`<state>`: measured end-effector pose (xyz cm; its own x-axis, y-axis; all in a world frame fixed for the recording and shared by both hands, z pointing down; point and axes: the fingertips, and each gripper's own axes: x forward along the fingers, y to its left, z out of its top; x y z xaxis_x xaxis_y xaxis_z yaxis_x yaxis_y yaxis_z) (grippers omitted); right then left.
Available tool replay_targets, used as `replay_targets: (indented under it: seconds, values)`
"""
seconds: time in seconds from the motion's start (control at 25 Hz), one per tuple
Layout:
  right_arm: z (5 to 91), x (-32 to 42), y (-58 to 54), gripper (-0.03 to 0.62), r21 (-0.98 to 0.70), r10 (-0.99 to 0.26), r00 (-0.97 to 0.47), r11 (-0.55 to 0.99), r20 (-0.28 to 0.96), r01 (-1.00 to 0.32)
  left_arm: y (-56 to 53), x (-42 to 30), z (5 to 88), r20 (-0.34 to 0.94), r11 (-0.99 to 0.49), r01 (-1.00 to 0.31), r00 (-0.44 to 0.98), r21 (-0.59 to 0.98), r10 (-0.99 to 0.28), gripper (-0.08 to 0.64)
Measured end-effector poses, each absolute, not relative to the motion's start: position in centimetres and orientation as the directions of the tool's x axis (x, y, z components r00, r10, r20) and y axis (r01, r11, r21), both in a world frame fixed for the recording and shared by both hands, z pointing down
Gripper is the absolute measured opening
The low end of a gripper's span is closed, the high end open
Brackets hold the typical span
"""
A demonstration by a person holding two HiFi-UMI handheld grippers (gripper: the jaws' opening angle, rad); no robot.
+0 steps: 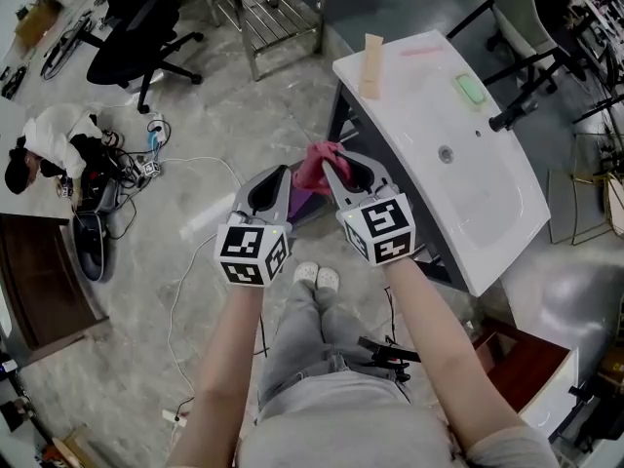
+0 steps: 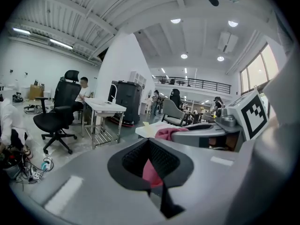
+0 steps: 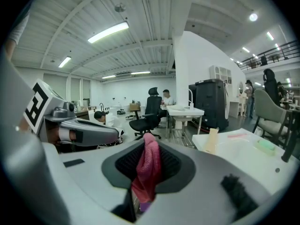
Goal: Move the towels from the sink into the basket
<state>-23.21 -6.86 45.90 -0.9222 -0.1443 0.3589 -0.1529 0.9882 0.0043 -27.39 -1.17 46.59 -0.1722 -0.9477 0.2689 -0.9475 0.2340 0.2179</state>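
A pink towel (image 1: 315,167) hangs in the air just off the left edge of the white sink (image 1: 487,198), held from both sides. My left gripper (image 1: 280,179) is shut on its left part; a strip of pink cloth (image 2: 151,170) shows between the closed jaws of that gripper (image 2: 150,149). My right gripper (image 1: 338,171) is shut on the towel's right part, and the pink cloth (image 3: 147,165) bunches up out of the jaws of the right gripper (image 3: 146,172). A bit of purple (image 1: 299,204) shows below the towel; what it is cannot be told. No basket is in view.
On the sink top lie a beige block (image 1: 371,64), a green bar (image 1: 471,89) and a black tap (image 1: 514,115). A black office chair (image 1: 136,42), a metal rack (image 1: 273,13), floor cables (image 1: 195,261), a crouched person (image 1: 49,139) and a brown cabinet (image 1: 44,281) stand around.
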Motion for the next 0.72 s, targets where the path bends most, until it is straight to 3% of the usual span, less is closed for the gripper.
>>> replay_targets:
  seconds: [0.72]
  values:
    - [54.3,-25.0,-6.2,0.067,-0.056,-0.082,-0.886,0.991,0.457,-0.121,-0.2,-28.6,54.5,0.361,0.304,-0.909,-0.192,0.284,-0.913,0.005]
